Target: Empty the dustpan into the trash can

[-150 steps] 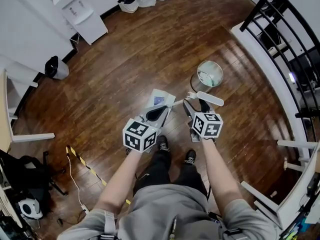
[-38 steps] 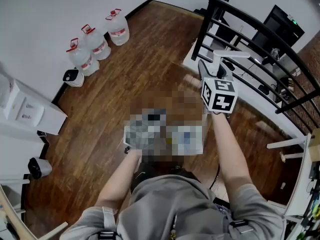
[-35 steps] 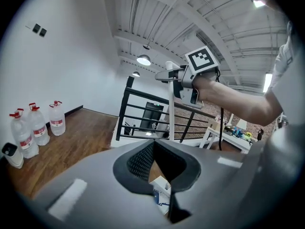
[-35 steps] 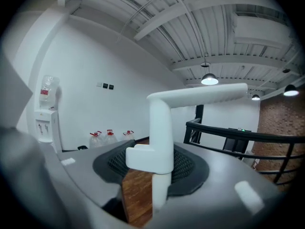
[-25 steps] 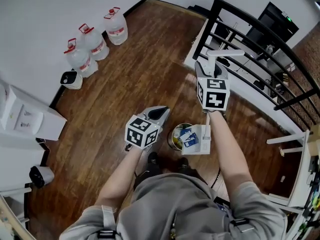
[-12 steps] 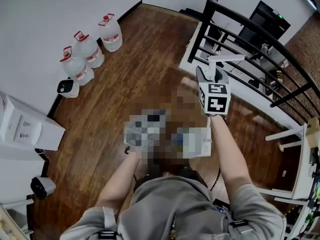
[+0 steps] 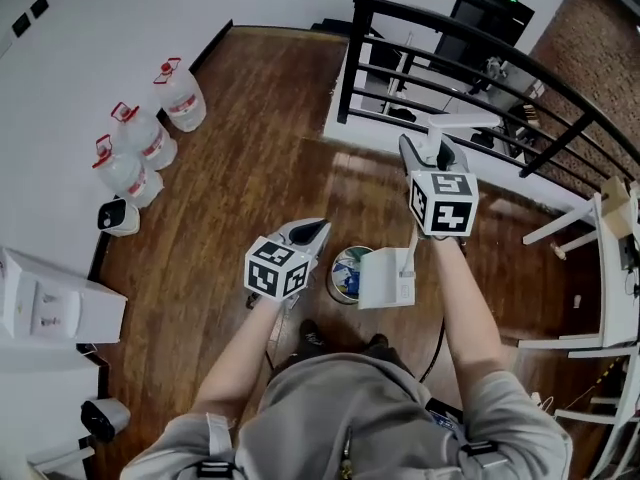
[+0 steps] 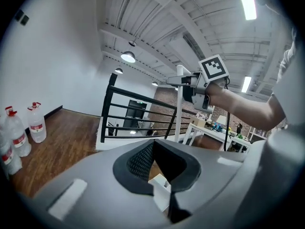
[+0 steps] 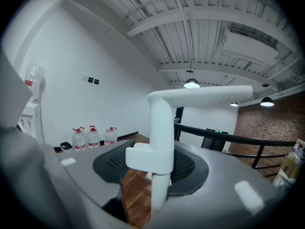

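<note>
Dark wooden floor [image 7: 250,168] fills most of the head view, bounded by a white wall [image 7: 80,28] on the left and one black railing [image 7: 470,58] running across the top right. One white cabinet [image 7: 50,308] stands against the wall at the lower left. Three water jugs [image 7: 140,136] stand in a row along the wall, close together, and a small white and black device [image 7: 118,218] sits on the floor just beside the nearest jug. One round trash can [image 7: 333,273] stands on the floor in front of the person's feet, with blue and white scraps inside it. One white dustpan [image 7: 385,278] hangs at the can's right rim, its pan overlapping that rim from above; whether the two touch cannot be told. Its long white handle [image 7: 462,123] rises to the right gripper [image 7: 428,150], whose fingers are closed on the upright shaft below the bent top. The left gripper [image 7: 310,231] is held left of the can, its fingers drawn together at the tips with nothing between them.
</note>
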The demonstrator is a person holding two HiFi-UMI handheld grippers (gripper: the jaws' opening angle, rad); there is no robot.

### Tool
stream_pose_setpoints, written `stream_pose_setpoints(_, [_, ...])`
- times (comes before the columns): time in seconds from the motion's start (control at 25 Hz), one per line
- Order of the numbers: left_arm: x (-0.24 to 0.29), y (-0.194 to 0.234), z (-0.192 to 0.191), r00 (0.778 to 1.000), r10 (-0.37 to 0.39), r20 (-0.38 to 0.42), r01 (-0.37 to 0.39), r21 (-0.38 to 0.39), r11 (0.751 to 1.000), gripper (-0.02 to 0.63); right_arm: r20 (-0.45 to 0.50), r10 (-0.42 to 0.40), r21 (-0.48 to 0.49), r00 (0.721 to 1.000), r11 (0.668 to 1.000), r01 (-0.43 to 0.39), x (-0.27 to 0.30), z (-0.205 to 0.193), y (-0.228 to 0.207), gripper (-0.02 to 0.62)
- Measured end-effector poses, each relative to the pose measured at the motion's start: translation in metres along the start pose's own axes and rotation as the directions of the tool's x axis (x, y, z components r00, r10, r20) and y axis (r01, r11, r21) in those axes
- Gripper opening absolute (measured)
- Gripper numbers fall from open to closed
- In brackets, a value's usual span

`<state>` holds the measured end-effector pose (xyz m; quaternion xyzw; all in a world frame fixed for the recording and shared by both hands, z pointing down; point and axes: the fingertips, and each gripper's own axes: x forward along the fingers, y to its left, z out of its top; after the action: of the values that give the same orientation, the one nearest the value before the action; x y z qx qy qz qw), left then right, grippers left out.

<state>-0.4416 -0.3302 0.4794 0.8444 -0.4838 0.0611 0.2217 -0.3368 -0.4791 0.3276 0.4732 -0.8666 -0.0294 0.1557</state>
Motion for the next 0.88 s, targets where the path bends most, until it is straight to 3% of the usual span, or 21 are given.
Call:
stream_pose_setpoints(0.36, [0.064, -0.088, 0.021, 0.996, -0.084, -0.031, 0.087, 0.103, 0.991, 0.0, 0.035, -0.065, 0.124, 0.997, 0.991, 0.06, -0.093, -0.023, -0.102, 0.198])
stream_pose_setpoints(0.6, [0.104, -0.142, 0.023, 0.993, -0.116, -0.037, 0.12, 0.114, 0.986, 0.0, 0.094, -0.093, 0.198, 0.991, 0.978, 0.074, -0.146, -0.023, -0.166, 0.198])
stream_pose_setpoints(0.88, [0.139, -0.186, 0.019, 0.99, -0.134, -0.05, 0.14, 0.12, 0.983, 0.0, 0.147, -0.137, 0.206, 0.98, 0.973, 0.105, -0.187, -0.017, -0.226, 0.198])
